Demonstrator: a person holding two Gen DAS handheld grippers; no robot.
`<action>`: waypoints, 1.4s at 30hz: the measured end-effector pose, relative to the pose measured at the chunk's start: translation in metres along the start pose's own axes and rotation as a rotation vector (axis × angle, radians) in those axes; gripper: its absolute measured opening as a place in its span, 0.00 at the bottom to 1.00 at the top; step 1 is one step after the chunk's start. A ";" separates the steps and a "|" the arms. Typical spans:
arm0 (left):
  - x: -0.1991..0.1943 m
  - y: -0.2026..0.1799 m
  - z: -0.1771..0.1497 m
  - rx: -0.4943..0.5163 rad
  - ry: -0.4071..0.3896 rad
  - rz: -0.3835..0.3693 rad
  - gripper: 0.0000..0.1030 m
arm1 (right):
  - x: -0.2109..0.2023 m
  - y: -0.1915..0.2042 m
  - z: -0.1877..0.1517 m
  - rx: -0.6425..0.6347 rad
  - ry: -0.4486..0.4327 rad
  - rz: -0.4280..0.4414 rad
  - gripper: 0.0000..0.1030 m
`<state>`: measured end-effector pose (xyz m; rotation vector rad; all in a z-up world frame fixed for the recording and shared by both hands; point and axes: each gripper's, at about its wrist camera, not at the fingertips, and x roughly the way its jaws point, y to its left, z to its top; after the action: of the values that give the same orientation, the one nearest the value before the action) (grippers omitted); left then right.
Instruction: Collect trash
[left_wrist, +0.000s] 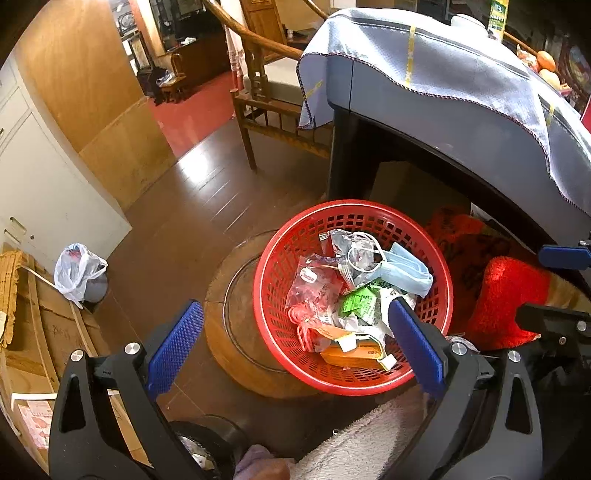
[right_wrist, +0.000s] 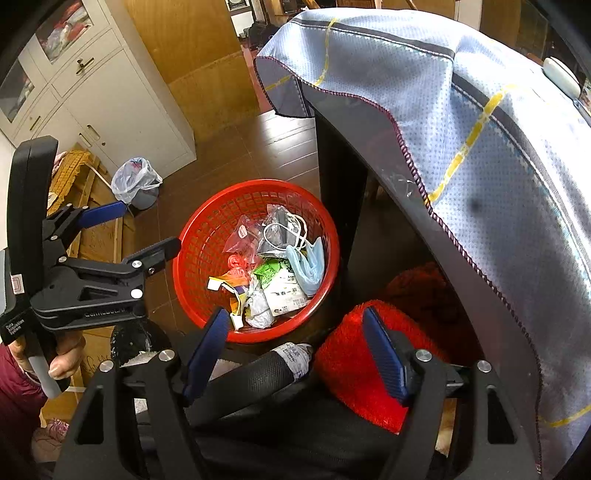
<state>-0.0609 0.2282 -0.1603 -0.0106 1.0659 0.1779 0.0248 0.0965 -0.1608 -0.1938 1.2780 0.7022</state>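
A red plastic basket (left_wrist: 288, 236) stands on the floor beside a table leg and holds trash: a blue face mask (left_wrist: 408, 271), a clear plastic bag (left_wrist: 314, 282), a green and white wrapper (left_wrist: 364, 302) and an orange packet (left_wrist: 351, 352). It also shows in the right wrist view (right_wrist: 207, 236). My left gripper (left_wrist: 295, 343) is open and empty, above the basket's near side; it also shows at the left of the right wrist view (right_wrist: 142, 230). My right gripper (right_wrist: 295, 347) is open and empty, just short of the basket's near rim; its fingers (left_wrist: 561, 256) show in the left wrist view.
A table with a blue-grey cloth (right_wrist: 461, 110) stands over the right side, its dark leg (right_wrist: 340, 192) next to the basket. A red fluffy item (right_wrist: 354, 365) lies under it. A small bin with a plastic bag (left_wrist: 79, 273) stands by a white cabinet (right_wrist: 110, 96). A wooden chair (left_wrist: 273, 110) is farther back.
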 end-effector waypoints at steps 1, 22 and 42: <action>0.000 0.000 0.000 0.000 -0.001 0.000 0.93 | 0.000 0.000 0.000 0.000 0.000 0.000 0.72; -0.001 0.000 0.002 -0.004 0.002 -0.005 0.93 | 0.002 -0.001 -0.004 0.003 0.004 0.000 0.73; -0.002 -0.002 0.002 0.000 -0.015 -0.001 0.93 | 0.004 -0.002 -0.005 0.005 0.010 0.001 0.74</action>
<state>-0.0596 0.2263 -0.1577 -0.0096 1.0512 0.1771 0.0223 0.0939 -0.1663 -0.1927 1.2897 0.6995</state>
